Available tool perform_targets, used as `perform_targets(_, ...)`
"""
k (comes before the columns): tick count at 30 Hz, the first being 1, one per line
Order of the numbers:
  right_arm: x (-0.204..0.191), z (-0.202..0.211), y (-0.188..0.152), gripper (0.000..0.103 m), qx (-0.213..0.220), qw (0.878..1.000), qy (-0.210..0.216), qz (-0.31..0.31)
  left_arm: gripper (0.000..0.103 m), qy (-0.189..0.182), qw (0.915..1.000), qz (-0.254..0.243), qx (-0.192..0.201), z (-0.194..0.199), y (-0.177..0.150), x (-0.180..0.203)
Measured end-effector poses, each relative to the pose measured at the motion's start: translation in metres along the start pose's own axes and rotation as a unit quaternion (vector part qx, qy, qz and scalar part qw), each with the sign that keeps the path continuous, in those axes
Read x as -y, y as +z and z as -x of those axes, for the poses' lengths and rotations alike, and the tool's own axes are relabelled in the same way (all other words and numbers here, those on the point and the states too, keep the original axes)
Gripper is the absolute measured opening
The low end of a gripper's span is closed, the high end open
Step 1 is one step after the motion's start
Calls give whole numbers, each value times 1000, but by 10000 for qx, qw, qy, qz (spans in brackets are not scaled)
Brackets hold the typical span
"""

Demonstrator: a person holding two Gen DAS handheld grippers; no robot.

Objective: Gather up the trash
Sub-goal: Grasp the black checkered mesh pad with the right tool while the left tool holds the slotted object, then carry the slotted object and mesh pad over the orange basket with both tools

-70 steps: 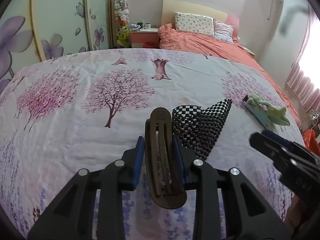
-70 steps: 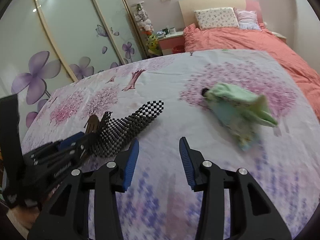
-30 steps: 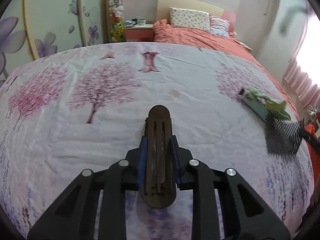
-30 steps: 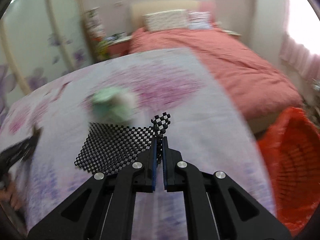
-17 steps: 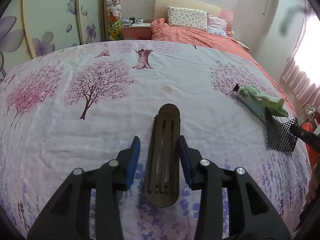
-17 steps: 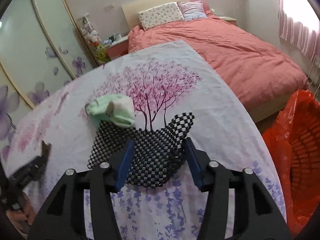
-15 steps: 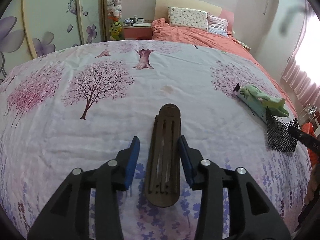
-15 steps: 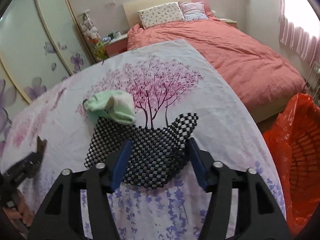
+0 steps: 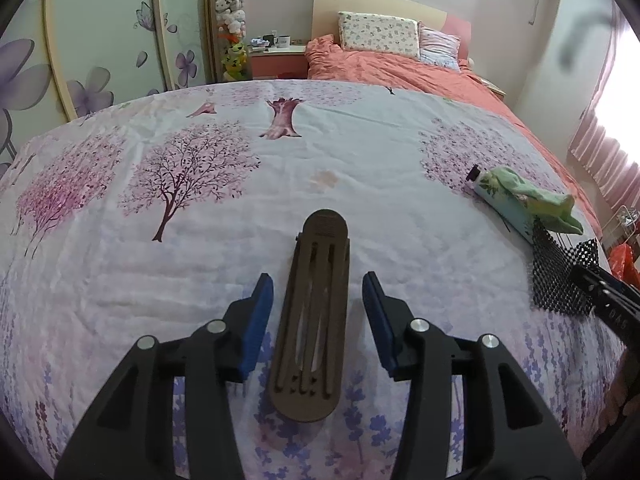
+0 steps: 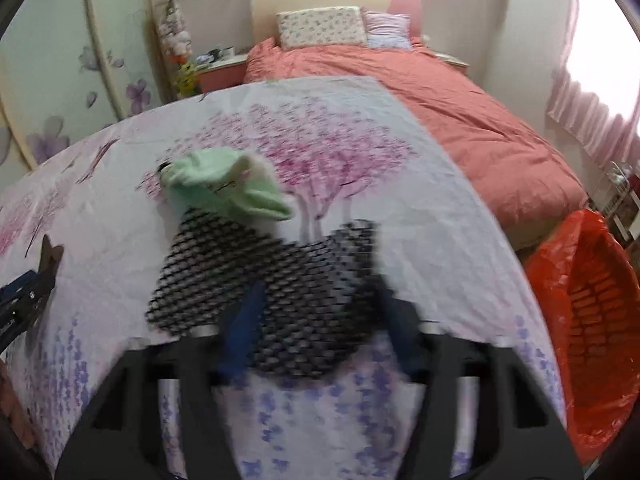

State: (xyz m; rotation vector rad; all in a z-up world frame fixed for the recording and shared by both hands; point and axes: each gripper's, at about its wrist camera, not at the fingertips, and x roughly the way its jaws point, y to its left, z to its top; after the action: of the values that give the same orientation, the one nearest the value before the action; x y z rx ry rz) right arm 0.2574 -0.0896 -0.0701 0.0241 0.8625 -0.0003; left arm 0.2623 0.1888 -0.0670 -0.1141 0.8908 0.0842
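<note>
A brown slotted hair clip lies on the floral bedsheet between the fingers of my left gripper, which is open and not touching it. My right gripper is open over a black checkered mesh mat that lies on the sheet; this view is blurred. The mat also shows in the left wrist view. A green cloth on a floral tube lies just beyond the mat, and shows in the left wrist view. The clip's tip shows at the left.
An orange bag-lined basket stands on the floor at the bed's right edge. A coral duvet and pillows lie at the far end. Wardrobe doors and a nightstand stand at the back left.
My left gripper has opened and let go of the hair clip, which now lies on the sheet. My right gripper has opened and released the mesh mat onto the sheet.
</note>
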Motion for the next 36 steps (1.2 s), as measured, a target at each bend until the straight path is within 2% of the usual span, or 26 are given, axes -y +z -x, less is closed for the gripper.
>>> perform_targets(1,4,0,0,18,0,10000,-20,-6,46,0,10000,2,-2,0,0,0)
perform_targets(3,12,0,0,12,3,9999,105,2,46,4,10000,0,-3,0,0,0)
perform_targets(5,17,2,1,7,57,9999,33,92,46,-13,10000,15,-1,0,0,0)
perform_targets(10,31,-1,6,6,99,9996,-55,-254,46,-88,10000,-13,5,0,-2,2)
perform_targets(19,22,-4,7,7,10,9997,-231,-75,46,-183,9998,91,15,0,-2,-4)
perform_targets(27,23,-5,8,7,0,9998,-190,-109,44,-55,10000,1,-10,-1,-3,1)
perform_targets(30,22,-6,9,7,-2,9997,-232,-70,42,144,9997,-193,-46,-2,-3,10)
perform_targets(32,26,-6,8,7,10,9998,-151,-106,33,123,9995,-301,-26,-1,-2,14)
perform_targets(36,40,0,5,6,65,9989,194,-419,32,-67,9996,-278,14,2,-5,12)
